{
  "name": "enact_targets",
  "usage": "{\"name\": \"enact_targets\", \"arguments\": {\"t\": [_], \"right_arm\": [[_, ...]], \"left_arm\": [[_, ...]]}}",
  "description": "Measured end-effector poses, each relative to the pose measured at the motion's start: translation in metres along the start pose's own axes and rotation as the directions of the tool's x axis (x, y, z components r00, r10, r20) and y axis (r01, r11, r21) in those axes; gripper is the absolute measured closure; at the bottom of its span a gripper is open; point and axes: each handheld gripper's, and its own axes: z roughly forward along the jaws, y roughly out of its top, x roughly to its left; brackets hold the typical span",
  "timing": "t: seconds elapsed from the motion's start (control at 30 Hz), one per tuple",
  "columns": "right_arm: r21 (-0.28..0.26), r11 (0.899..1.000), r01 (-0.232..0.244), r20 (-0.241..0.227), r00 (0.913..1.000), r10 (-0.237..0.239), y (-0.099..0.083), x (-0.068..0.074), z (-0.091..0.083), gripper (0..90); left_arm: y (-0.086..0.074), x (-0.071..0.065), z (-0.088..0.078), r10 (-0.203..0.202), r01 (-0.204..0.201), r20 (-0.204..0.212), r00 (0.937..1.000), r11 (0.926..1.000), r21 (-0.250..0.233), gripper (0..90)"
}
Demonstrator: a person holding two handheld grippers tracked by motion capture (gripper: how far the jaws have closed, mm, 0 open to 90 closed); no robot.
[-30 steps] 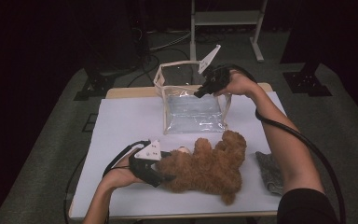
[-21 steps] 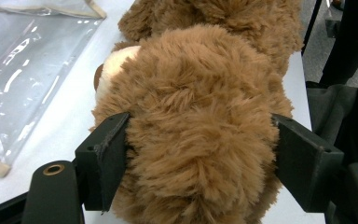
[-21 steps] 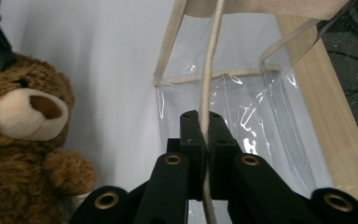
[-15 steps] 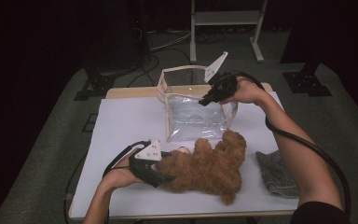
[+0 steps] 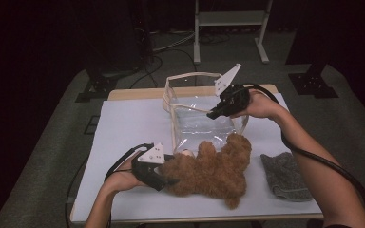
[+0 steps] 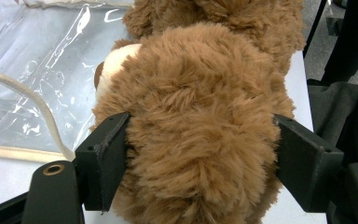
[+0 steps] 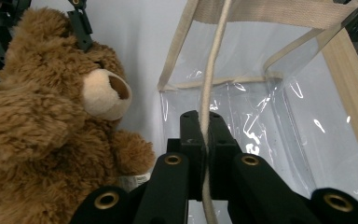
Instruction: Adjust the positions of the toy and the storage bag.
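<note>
A brown teddy bear lies on the white table near the front edge. My left gripper is shut on the bear's head. In the left gripper view the fur bulges between the two jaws of my left gripper. Behind the bear stands a clear plastic bag with beige trim. My right gripper is above the bag, shut on its beige cord handle. The right gripper view has the cord pinched in my right gripper, with the bear to the left and the bag ahead.
A grey knitted cloth lies at the table's front right. Black cables trail from both grippers over the table edges. A white metal stand is on the dark floor behind the table. The left half of the white surface is bare.
My right gripper has moved toward the near side and a little right with the cord, dragging the bag's top along. The left gripper and the bear have stayed put.
</note>
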Motion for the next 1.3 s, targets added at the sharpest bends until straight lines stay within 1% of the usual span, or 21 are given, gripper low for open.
{"name": "enact_targets", "arguments": {"t": [0.13,0.23,0.3,0.33,0.37,0.47,0.5,0.53,0.6,0.63,0.67,0.7,0.77,0.8,0.87,0.97,1.0,1.1,1.13,1.17,1.3], "right_arm": [[0.006,1.0,-0.001,0.001,1.0,0.001,-0.001,0.003,0.0,86.8],[0.003,1.0,-0.02,0.014,0.9997,0.02,-0.003,0.001,0.0,86.0],[-0.006,0.999,-0.033,0.023,0.9992,0.033,-0.004,0.0,-0.001,77.5],[-0.015,0.999,-0.043,0.022,0.9988,0.044,-0.004,0.0,-0.002,75.6],[-0.024,0.998,-0.053,0.03,0.9981,0.054,-0.004,0.0,-0.005,68.6],[-0.035,0.997,-0.062,0.027,0.9977,0.063,-0.005,0.0,-0.008,65.8],[-0.04,0.997,-0.062,0.033,0.9975,0.063,-0.005,0.0,-0.009,62.5],[-0.052,0.996,-0.076,0.032,0.9964,0.078,-0.006,0.0,-0.013,58.9],[-0.056,0.996,-0.074,0.037,0.9964,0.076,-0.006,0.0,-0.014,58.1],[-0.065,0.995,-0.076,0.034,0.9963,0.078,-0.006,0.001,-0.017,57.2],[-0.081,0.993,-0.087,0.041,0.995,0.091,-0.006,0.003,-0.022,53.5],[-0.09,0.992,-0.09,0.045,0.9945,0.094,-0.006,0.004,-0.025,53.2],[-0.097,0.992,-0.086,0.05,0.9946,0.091,-0.006,0.004,-0.028,51.8],[-0.115,0.99,-0.082,0.059,0.9943,0.089,-0.006,0.006,-0.036,50.4],[-0.122,0.989,-0.079,0.063,0.9942,0.087,-0.006,0.007,-0.039,49.8],[-0.141,0.987,-0.071,0.075,0.9938,0.082,-0.006,0.013,-0.05,48.6],[-0.144,0.987,-0.068,0.077,0.9938,0.08,-0.007,0.019,-0.056,47.7],[-0.16,0.986,-0.055,0.082,0.9943,0.069,-0.008,0.024,-0.06,47.6],[-0.164,0.985,-0.053,0.069,0.9955,0.065,-0.01,0.03,-0.062,47.1],[-0.164,0.985,-0.053,0.069,0.9955,0.065,-0.01,0.03,-0.062,47.1],[-0.162,0.986,-0.048,0.045,0.9974,0.056,-0.014,0.044,-0.06,45.2]], "left_arm": [[0.0,0.0,0.0,0.001,-0.001,-0.001,1.0,1.0,0.003,24.0],[0.0,-0.001,0.0,0.0,0.0,-0.001,1.0,1.0,0.004,23.9],[0.0,-0.001,0.0,-0.004,0.004,0.0,1.0,1.0,-0.001,23.9],[0.0,-0.001,0.0,-0.006,0.006,0.0,1.0,1.0,-0.002,24.0],[0.0,-0.001,0.0,-0.007,0.007,0.0,1.0,1.0,-0.003,24.0],[0.0,0.0,0.0,-0.002,0.002,-0.001,1.0,1.0,0.0,24.0],[0.0,0.0,0.0,-0.002,0.002,-0.001,1.0,1.0,0.0,24.0],[0.0,0.0,0.0,-0.002,0.002,0.0,1.0,1.0,0.001,24.0],[0.0,-0.001,0.0,-0.002,0.002,0.0,1.0,1.0,0.0,24.0],[-0.001,-0.001,0.0,-0.003,0.003,-0.001,1.0,1.0,-0.001,23.9],[-0.001,-0.001,0.0,-0.003,0.003,-0.002,1.0,1.0,-0.002,24.0],[-0.001,-0.001,0.0,-0.003,0.003,-0.002,1.0,1.0,-0.003,24.0],[-0.001,-0.001,0.0,-0.008,0.008,-0.001,1.0,0.9999,-0.007,23.9],[-0.001,-0.001,0.0,-0.009,0.009,0.0,1.0,0.9999,-0.008,24.0],[-0.001,-0.001,0.0,-0.011,0.011,0.001,0.9999,0.9999,-0.009,23.9],[-0.001,-0.001,0.0,-0.01,0.01,0.0,0.9999,0.9999,-0.008,23.9],[-0.001,-0.001,0.0,-0.011,0.011,0.0,0.9999,0.9999,-0.008,23.9],[-0.001,-0.001,0.0,-0.012,0.012,0.0,0.9999,0.9999,-0.008,24.0],[-0.001,-0.001,0.0,-0.012,0.012,0.0,0.9999,0.9999,-0.009,24.0],[-0.001,0.0,0.0,-0.012,0.012,0.001,0.9999,0.9999,-0.008,24.0],[-0.002,0.0,0.0,-0.012,0.012,0.0,0.9999,0.9999,-0.005,24.0]]}}
